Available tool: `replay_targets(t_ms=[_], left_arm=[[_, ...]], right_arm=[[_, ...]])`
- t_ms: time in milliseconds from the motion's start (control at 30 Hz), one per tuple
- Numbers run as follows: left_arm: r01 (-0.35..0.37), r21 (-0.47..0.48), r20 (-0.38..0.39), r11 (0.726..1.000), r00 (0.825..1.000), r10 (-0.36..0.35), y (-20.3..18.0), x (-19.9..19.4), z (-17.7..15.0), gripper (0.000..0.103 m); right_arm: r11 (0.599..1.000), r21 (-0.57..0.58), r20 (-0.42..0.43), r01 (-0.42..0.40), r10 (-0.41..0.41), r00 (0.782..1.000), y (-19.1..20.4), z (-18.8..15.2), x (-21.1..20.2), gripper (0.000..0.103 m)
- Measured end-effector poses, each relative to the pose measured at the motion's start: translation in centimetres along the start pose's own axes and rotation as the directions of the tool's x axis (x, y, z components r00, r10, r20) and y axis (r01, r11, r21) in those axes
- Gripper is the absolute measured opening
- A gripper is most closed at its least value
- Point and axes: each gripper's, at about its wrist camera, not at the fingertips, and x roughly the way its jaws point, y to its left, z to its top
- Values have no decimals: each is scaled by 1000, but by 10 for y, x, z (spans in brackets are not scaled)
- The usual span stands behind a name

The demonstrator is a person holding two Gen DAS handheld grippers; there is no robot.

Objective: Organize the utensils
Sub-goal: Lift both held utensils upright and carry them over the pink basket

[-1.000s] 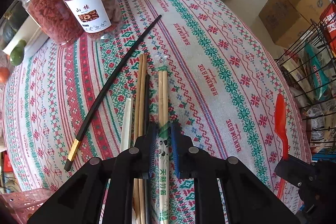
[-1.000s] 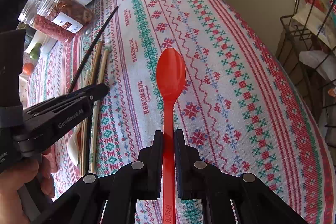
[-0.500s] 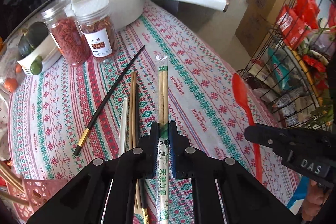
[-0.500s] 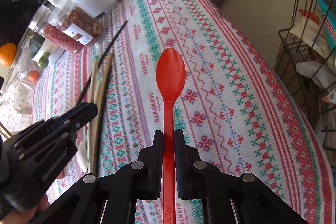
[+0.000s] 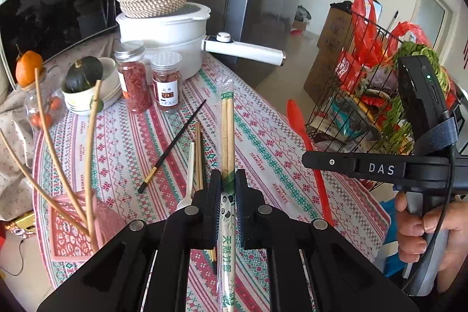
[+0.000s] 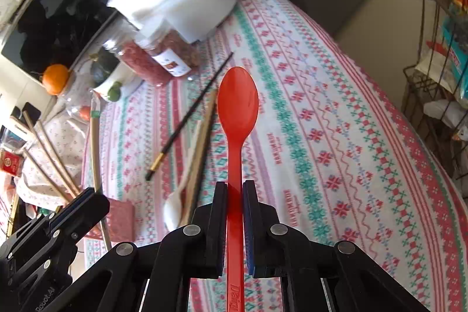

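My left gripper [image 5: 228,180] is shut on a wrapped pair of bamboo chopsticks [image 5: 227,133], held up above the patterned tablecloth [image 5: 263,142]. My right gripper [image 6: 234,189] is shut on the handle of a red plastic spoon [image 6: 237,107], also lifted off the cloth. On the cloth lie a black chopstick [image 5: 175,145], a brown pair of chopsticks [image 5: 199,160] and a white spoon [image 5: 188,180]. A pink basket [image 5: 73,224] at the near left holds several wooden chopsticks [image 5: 87,151]. The right gripper's body [image 5: 380,165] and the hand holding it show at the right of the left wrist view.
A white pot [image 5: 163,34] with a long handle and a woven basket on its lid stands at the back. Two jars [image 5: 152,81], a bowl with a squash [image 5: 84,86] and an orange [image 5: 27,67] stand beside it. A wire rack [image 5: 365,107] of groceries stands past the table's right edge.
Both grippers have risen off the cloth with their loads, the left one further. The left view tilted up, bringing the pot, the pink basket and the wire rack into sight.
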Motion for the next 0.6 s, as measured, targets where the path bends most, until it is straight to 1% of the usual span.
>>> replay_targets(t_ms=[100, 200, 367, 433, 500, 600], left_arm=[[4, -13, 49, 1000, 999, -3, 9, -26, -7, 10], [2, -25, 115, 1000, 993, 1, 17, -49, -14, 10], [-39, -47, 234, 998, 971, 49, 36, -82, -21, 10], [-58, -74, 291, 996, 954, 77, 46, -94, -21, 10], [-99, -118, 346, 988, 929, 134, 58, -105, -23, 10], [-145, -192, 400, 971, 892, 213, 80, -109, -25, 10]], right_arm=[[999, -34, 26, -7, 8, 1000, 16, -5, -7, 9], [997, -69, 59, -16, 20, 998, 31, -10, -12, 9], [993, -119, 106, -25, 38, 994, 54, -15, -15, 9], [990, -139, 113, -28, 44, 993, 63, -17, -14, 9], [987, -156, 113, -32, 50, 992, 70, -19, -11, 8], [984, -176, 108, -31, 51, 993, 80, -20, -5, 8]])
